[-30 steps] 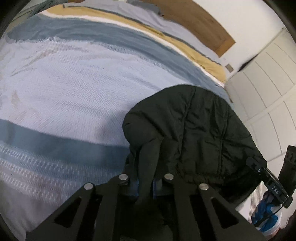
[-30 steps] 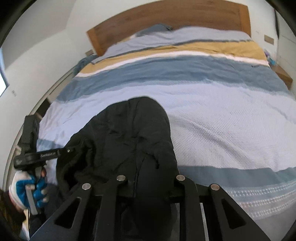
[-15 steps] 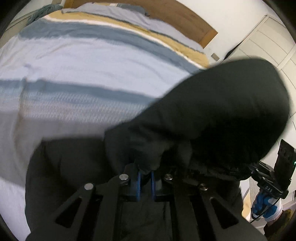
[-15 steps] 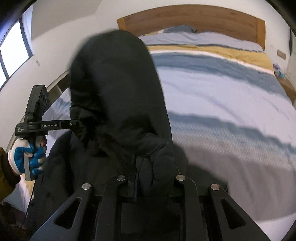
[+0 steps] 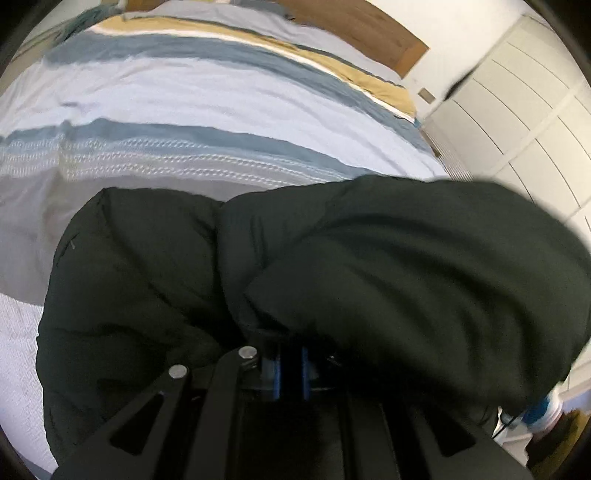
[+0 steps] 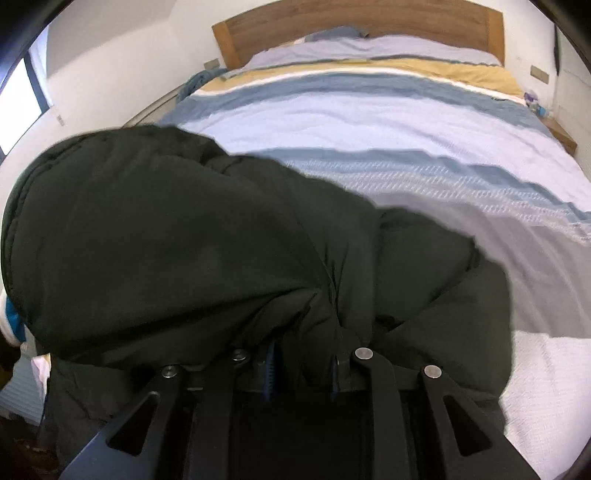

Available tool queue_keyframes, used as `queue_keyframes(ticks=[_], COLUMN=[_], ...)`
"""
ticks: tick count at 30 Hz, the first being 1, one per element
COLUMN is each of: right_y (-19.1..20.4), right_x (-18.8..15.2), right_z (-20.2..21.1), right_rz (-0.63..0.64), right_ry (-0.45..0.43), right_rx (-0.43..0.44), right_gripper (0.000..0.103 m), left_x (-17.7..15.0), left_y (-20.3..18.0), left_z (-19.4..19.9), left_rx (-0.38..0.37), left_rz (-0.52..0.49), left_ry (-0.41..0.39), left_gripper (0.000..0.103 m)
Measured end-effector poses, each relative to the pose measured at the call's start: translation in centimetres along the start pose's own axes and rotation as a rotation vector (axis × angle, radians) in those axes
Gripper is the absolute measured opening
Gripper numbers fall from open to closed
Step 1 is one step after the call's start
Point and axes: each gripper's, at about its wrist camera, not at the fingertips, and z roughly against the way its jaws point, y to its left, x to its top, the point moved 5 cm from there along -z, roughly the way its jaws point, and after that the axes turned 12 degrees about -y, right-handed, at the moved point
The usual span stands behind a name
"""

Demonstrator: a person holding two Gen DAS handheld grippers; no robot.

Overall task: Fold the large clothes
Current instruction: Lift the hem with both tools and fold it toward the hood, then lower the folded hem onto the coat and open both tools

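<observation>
Bulky black padded jacket (image 5: 388, 266) hiding both tool tips, left tool (image 5: 291, 373) clamped tight on its fabric, right tool (image 6: 303, 369) gripping a thicker fold, jaws just eased wider, wooden headboard (image 6: 362, 22) whole only in right view beyond the striped bedspread (image 6: 388, 122).

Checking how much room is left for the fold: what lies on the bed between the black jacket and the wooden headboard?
Only striped bedding between the black jacket and the wooden headboard, clearest in the right wrist view.
</observation>
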Motion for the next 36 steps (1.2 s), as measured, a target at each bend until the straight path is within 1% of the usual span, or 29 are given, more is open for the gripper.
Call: queue_keyframes(ticks=[2, 4, 5, 7, 9, 12, 14, 17, 18, 21, 22, 24, 25, 26, 27, 28, 29, 32, 34, 36], right_y=[-0.9, -1.4, -1.2, -0.4, 0.0, -0.1, -0.4, -0.6, -0.7, -1.1, -1.0, -1.2, -1.5, -1.4, -1.2, -0.9, -0.4, 1.3, 2.4, 3.8], right_x=[0.8, 0.2, -1.0, -2.1, -2.5, -2.5, -2.3, -2.3, -2.5, -2.6, -2.9, -2.0, -2.1, -1.1, 0.0, 0.9, 2.0, 4.7, 5.9, 6.6], right_z=[0.1, -0.7, -0.7, -0.8, -0.3, 0.6, 1.0, 2.5, 3.1, 4.9, 6.2, 7.6, 8.0, 8.3, 8.2, 8.0, 7.9, 6.7, 5.1, 3.3], right_rz=[0.013, 0.023, 0.039, 0.077, 0.089, 0.087, 0.076, 0.086, 0.095, 0.117, 0.118, 0.116, 0.114, 0.112, 0.112, 0.112, 0.112, 0.107, 0.107, 0.109], right_ry=[-0.016, 0.022, 0.045, 0.081, 0.087, 0.089, 0.091, 0.111, 0.124, 0.149, 0.151, 0.138, 0.128, 0.111, 0.094, 0.077, 0.054, -0.003, -0.026, -0.033], right_rx=[-0.030, -0.043, -0.046, -0.040, -0.031, -0.027, -0.027, -0.020, -0.019, -0.024, -0.023, -0.023, -0.022, -0.022, -0.020, -0.017, -0.012, 0.015, 0.039, 0.056], right_gripper=[0.022, 0.023, 0.023, 0.024, 0.026, 0.033, 0.040, 0.049, 0.050, 0.050, 0.050, 0.050, 0.050, 0.050, 0.050, 0.051, 0.052, 0.059, 0.060, 0.061], left_x=[-1.0, -2.0, -2.3, -2.5, -2.7, -3.0, -2.9, -3.9, -3.9, -3.5, -2.9, -1.3, -0.2, 1.1, 2.2, 3.4, 4.7, 7.1, 7.4, 7.0], left_y=[-0.2, -0.2, -0.4, -0.6, -0.7, -1.0, -0.8, -0.1, -0.3, -0.3, -0.5, -0.9, -1.3, -1.7, -2.1, -2.5, -3.0, -4.0, -4.5, -5.0], left_z=[-0.7, -1.3, -0.9, 0.0, 1.2, 2.5, 3.6, 6.8, 7.1, 9.9, 10.9, 11.5, 11.6, 11.6, 11.4, 10.9, 9.9, 6.7, 4.8, 3.1], left_rx=[0.019, 0.043, 0.048, 0.052, 0.054, 0.051, 0.038, 0.007, 0.003, -0.011, -0.018, -0.024, -0.027, -0.032, -0.032, -0.026, -0.018, -0.005, -0.006, -0.009], left_rz=[-0.021, -0.047, -0.058, -0.079, -0.103, -0.100, -0.085, -0.069, -0.069, -0.088, -0.092, -0.101, -0.108, -0.114, -0.121, -0.134, -0.146, -0.164, -0.169, -0.181], left_ry=[0.028, 0.058, 0.056, 0.047, 0.047, 0.060, 0.071, 0.083, 0.086, 0.073, 0.059, 0.035, 0.017, -0.003, -0.021, -0.042, -0.056, -0.071, -0.063, -0.052], left_gripper=[0.007, 0.007, 0.009, 0.010, 0.011, 0.014, 0.015, 0.016, 0.016, 0.016, 0.016, 0.018, 0.022, 0.026, 0.034, 0.037, 0.037, 0.038, 0.038, 0.038])
